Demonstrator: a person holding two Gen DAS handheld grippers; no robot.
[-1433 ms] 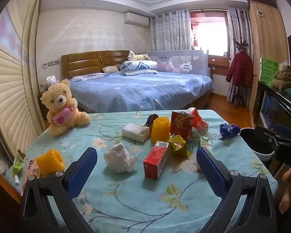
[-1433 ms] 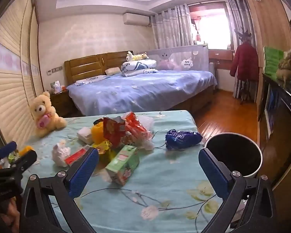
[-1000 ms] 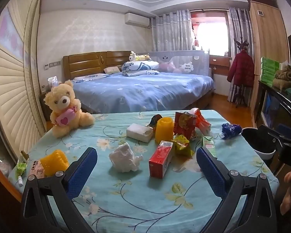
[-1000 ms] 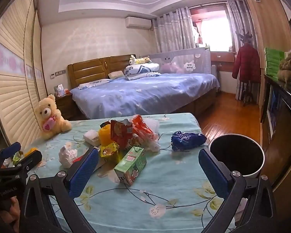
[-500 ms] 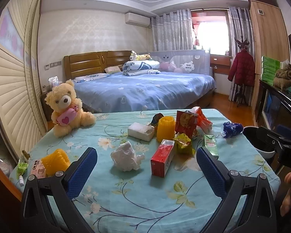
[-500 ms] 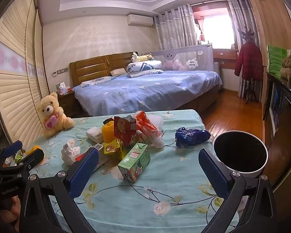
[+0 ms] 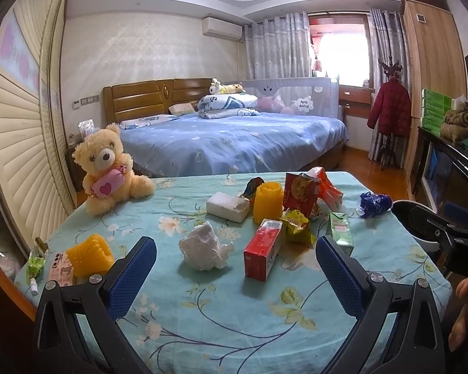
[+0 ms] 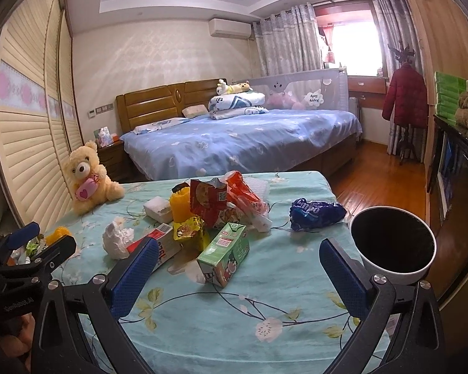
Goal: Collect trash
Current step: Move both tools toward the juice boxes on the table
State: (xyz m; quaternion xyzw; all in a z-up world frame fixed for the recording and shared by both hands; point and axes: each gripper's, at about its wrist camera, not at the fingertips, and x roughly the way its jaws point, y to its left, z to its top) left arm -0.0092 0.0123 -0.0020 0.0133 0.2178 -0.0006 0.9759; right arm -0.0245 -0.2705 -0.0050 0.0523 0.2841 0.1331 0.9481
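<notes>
Blue-padded fingers [image 8: 343, 277] spread wide above green carton [image 8: 224, 254].

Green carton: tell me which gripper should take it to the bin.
Right. The green carton lies just ahead of the open right gripper, and the bin stands at the table's right edge beside it. The left gripper, also open, faces the crumpled tissue instead.

Red carton [image 8: 159, 244] half hidden behind tongs pad.

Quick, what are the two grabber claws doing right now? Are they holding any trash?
Left gripper: open, holding nothing, above the table.
Right gripper: open, holding nothing, above the table.
</notes>
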